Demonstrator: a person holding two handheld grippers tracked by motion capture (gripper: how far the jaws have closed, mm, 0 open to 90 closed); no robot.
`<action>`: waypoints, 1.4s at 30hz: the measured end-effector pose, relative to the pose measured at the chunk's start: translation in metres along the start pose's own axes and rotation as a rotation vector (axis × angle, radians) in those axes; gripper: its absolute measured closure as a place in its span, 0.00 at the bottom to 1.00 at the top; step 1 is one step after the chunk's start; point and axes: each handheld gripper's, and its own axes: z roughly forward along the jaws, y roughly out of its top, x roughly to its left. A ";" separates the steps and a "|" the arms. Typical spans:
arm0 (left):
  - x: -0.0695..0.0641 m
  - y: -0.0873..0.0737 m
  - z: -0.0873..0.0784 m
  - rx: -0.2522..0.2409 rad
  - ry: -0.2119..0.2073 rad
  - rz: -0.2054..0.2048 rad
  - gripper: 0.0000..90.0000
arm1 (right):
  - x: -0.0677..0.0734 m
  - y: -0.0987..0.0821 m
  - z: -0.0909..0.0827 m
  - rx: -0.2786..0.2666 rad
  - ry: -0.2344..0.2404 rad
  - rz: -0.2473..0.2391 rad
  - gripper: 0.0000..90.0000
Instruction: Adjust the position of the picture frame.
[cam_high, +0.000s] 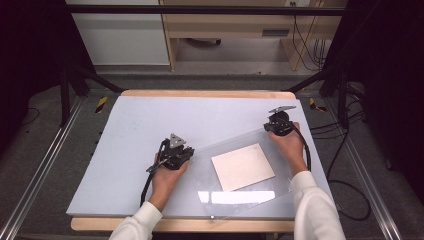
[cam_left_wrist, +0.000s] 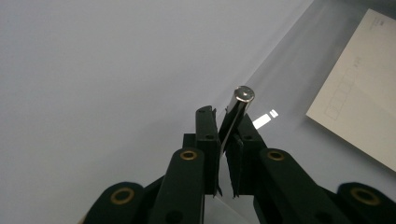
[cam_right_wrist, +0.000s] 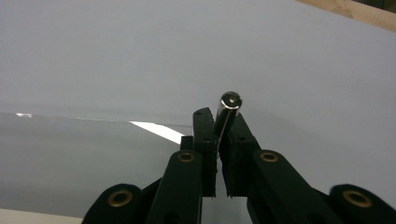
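A clear plastic sheet (cam_high: 272, 142) lies tilted on the pale mat (cam_high: 150, 120), with a beige card (cam_high: 242, 166) at its middle. My left gripper (cam_high: 176, 152) rests at the sheet's left corner. Its jaws are shut on a short shiny metal rod (cam_left_wrist: 241, 103), whose round end points away from the camera. My right gripper (cam_high: 279, 124) sits at the sheet's far right corner, shut on a like metal rod (cam_right_wrist: 229, 106). In the left gripper view the card (cam_left_wrist: 359, 107) lies to the right under the clear sheet (cam_left_wrist: 299, 74). The right gripper view has the sheet (cam_right_wrist: 70, 154) at lower left.
The mat covers a wooden table (cam_high: 200, 93) whose edge runs along the far side. Dark frame bars (cam_high: 75, 80) and cables (cam_high: 345, 190) stand off both sides. Open mat stretches to the left and behind the sheet.
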 end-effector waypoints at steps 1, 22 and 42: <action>0.001 0.001 -0.002 -0.004 -0.008 0.001 0.92 | 0.001 0.001 -0.003 -0.001 -0.003 -0.001 0.95; 0.037 0.040 -0.054 0.033 -0.048 0.072 0.91 | 0.038 0.038 -0.052 0.025 -0.011 -0.020 0.95; 0.075 0.069 -0.069 0.067 -0.087 0.158 0.90 | 0.059 0.044 -0.065 0.005 -0.005 -0.008 0.95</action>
